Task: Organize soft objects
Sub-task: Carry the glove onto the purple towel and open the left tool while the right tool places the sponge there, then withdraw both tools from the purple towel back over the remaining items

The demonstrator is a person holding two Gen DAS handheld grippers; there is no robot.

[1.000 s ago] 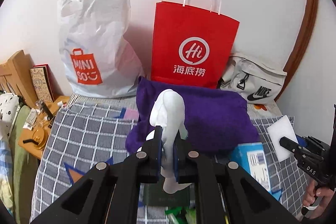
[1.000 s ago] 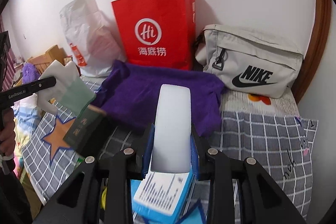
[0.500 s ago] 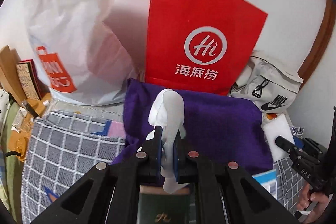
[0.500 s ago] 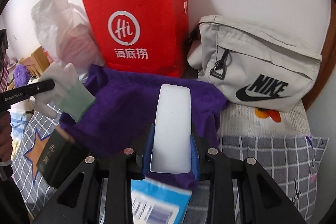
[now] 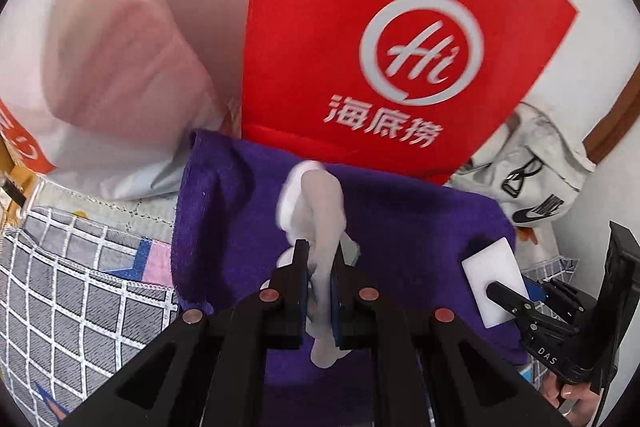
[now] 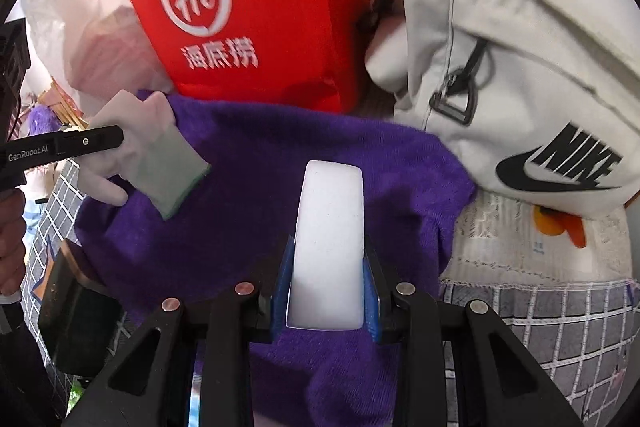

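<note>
- Holding two soft things at once: my left claw (image 5: 320, 267) is pinched tight on a white glove (image 5: 320, 211), its fingers dangling below the jaws, and my right claw (image 6: 326, 275) is clamped on a white sponge block (image 6: 330, 223) that sticks out forward between the pads.
- Both claws hang tilted down over the purple towel (image 6: 280, 155), which lies spread on the checked bedspread (image 5: 80, 299) in front of the red paper bag (image 5: 360, 7), the white plastic bag (image 5: 100, 47) and the pale waist bag (image 6: 520, 67).
- Neither thing touches the towel as far as I can tell, so I judge nothing is set down yet.
- My guess is that the towel is the gathering spot, though the red bag behind it could equally be the target.
- Left to do: lower and release glove and sponge, then deal with the towel itself.
- A dark box (image 6: 76, 311) sits at the towel's near-left edge; whether it belongs with the soft things I cannot say.
</note>
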